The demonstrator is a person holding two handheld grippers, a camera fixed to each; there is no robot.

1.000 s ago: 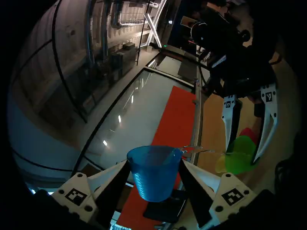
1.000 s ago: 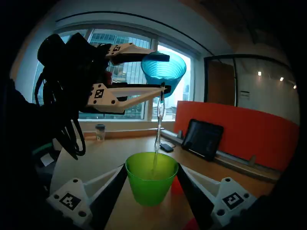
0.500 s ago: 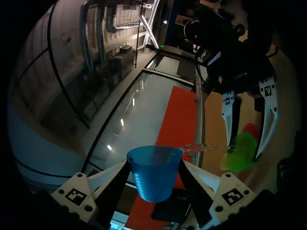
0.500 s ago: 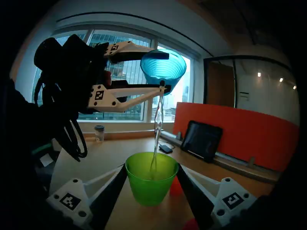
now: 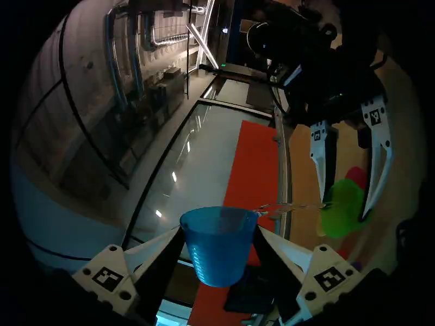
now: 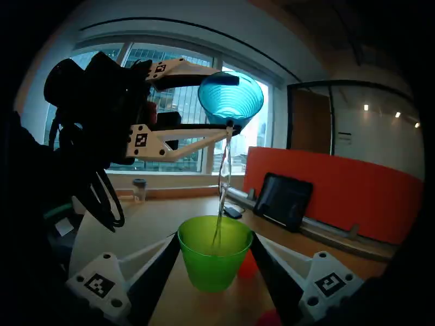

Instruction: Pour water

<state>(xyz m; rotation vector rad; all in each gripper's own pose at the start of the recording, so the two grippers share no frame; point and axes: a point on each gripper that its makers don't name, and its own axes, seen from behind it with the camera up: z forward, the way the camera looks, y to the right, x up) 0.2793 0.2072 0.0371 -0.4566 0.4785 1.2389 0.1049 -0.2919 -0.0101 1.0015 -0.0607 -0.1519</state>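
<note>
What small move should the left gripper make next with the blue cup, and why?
Probably tip the blue cup a little further. The left gripper holds it tilted above the green cup in the right gripper, a thin stream of water falls into the green cup, and that cup seems not yet full.

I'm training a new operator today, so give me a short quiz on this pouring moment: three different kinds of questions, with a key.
1. True or false: the blue cup is tilted above the green cup, and a water stream falls between them.
2. Which cup does the right gripper hold? A blue, B green.
3. Fill in: the dark tablet stands before the ___ partition.
Key: 1 true; 2 B; 3 orange.
</note>
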